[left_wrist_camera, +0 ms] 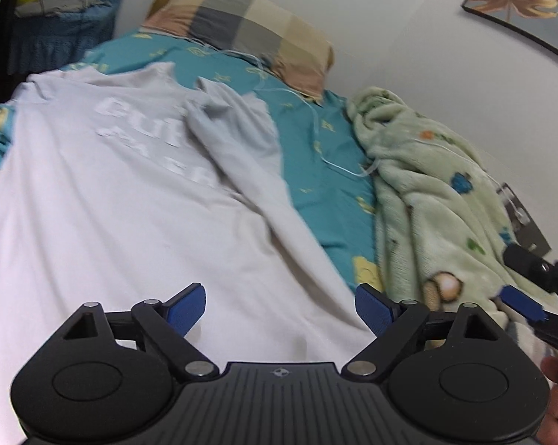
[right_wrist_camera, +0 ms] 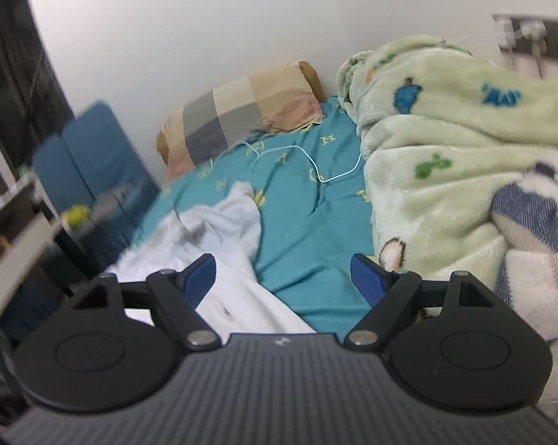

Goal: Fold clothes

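Both the left tool (left_wrist_camera: 280, 309) and right tool (right_wrist_camera: 282, 278) gape wide and empty over the white T-shirt (left_wrist_camera: 93, 193) spread on the bed (left_wrist_camera: 316, 155), right sleeve (left_wrist_camera: 238, 137) flopped inward, so a shallow pinch could bunch it or snag the white cable (left_wrist_camera: 327, 155).

A pale grey T-shirt (left_wrist_camera: 112, 193) with white block lettering lay across a teal bedsheet (left_wrist_camera: 316, 155) scattered with small yellow motifs, and a thin white cable (right_wrist_camera: 316, 170) trailed over the sheet. Toward the head of the bed sat a pillow (left_wrist_camera: 241, 26) checked in grey, beige, tan and soft pink, while along the wall-side edge a pale green fleece blanket (left_wrist_camera: 427, 185) carried blue, green and orange cartoon shapes. Both grippers were black with blue finger pads (left_wrist_camera: 188, 309).
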